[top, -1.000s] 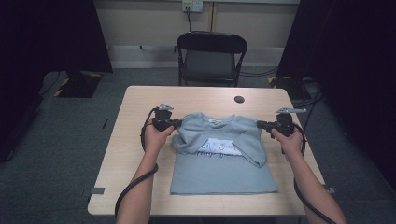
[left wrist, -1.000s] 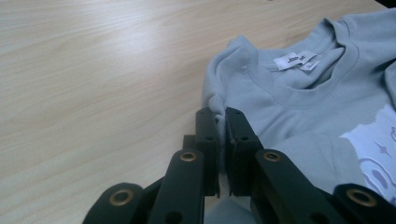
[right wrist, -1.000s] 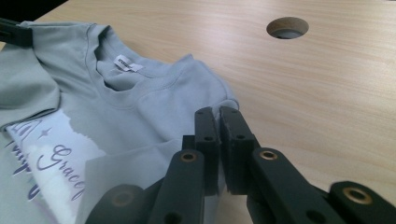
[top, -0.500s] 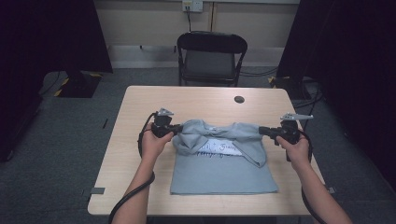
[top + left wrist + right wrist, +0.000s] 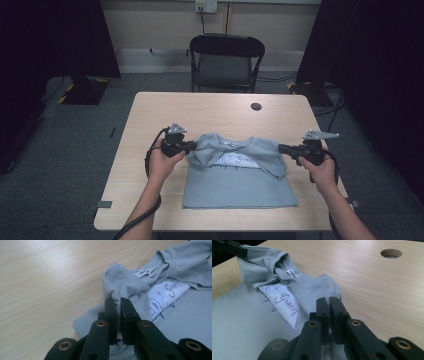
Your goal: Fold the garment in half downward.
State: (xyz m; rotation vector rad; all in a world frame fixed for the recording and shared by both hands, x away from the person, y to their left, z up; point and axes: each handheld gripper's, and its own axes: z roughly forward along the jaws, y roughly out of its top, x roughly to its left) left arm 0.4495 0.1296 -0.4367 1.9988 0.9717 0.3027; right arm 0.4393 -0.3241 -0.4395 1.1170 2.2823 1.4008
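One grey T-shirt [image 5: 240,175], apparently half-folded, between two hand-held grippers.

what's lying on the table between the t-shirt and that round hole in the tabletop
Nothing: in the high view, bare wood runs from the grey t-shirt to the round hole in the table. The right gripper view shows the same bare stretch.

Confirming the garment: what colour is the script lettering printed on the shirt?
Purple script on a white panel, clearest in the right gripper view.

The high view is dim and soft, the room's left and right sides sinking into near black while the tabletop [image 5: 150,115] catches even light from above. Both gripper views are brighter, with pale glare on the far wood and the near tongs slightly blurred.
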